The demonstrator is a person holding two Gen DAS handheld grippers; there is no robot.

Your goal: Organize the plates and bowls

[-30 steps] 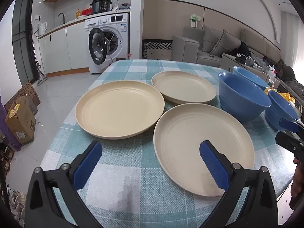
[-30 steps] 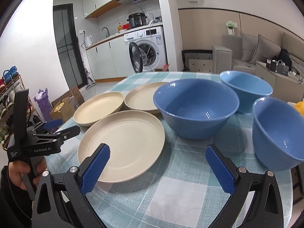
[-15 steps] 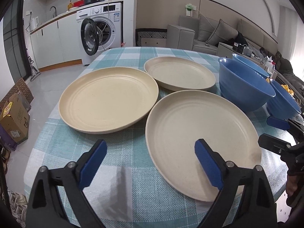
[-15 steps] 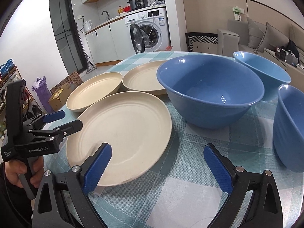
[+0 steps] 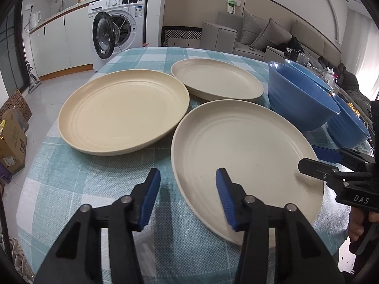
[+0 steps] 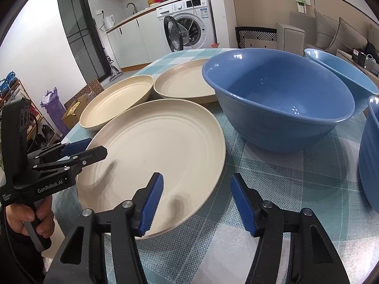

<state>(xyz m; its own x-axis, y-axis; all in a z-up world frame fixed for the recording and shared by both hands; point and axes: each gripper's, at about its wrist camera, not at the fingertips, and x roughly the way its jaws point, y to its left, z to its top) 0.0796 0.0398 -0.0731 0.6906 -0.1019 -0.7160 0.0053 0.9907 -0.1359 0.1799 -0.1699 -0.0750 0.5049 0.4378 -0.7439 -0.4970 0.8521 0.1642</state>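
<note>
Both grippers just closing, nothing pinched yet: left gripper (image 5: 187, 197) straddles the near plate (image 5: 246, 151) rim, right gripper (image 6: 196, 201) likewise.

Left gripper (image 5: 187, 198) and right gripper (image 6: 196, 203) are angled downward; their jaws have just been closing, are seen parted, and nothing is clamped.

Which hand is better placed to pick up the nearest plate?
Left. The left gripper straddles the near plate's rim, closing, not gripping. The right gripper sits beside that rim, over the tablecloth.
</note>
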